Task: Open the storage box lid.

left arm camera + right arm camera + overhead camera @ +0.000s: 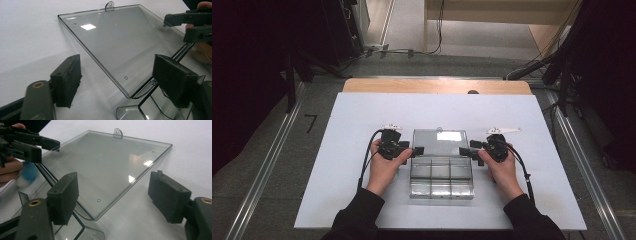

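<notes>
Right now, box: a clear plastic compartment box [442,176] sits at the middle of the white table sheet [352,120], dividers visible in its near half.
Lid: the clear lid [439,142] is swung open on the far side of the box; from the gripper views it looks raised off the sheet, though how steeply I cannot tell. A small hang tab [109,5] sticks out of its far edge, and a bright ceiling reflection sits on the panel.
Left gripper: the left gripper [416,150] is at the box's left side, jaws spread wide apart and holding nothing; in its own view the lid's near corner lies between them, touching neither.
Right gripper: the right gripper [466,151] mirrors it at the right side, jaws also well apart, the lid's corner between them, no contact that I can see.
Hands: one hand wraps each tool, dark sleeves coming in from the near edge.
Surroundings: bare wooden tabletop [437,86] shows beyond the sheet; grey floor all around.
</notes>
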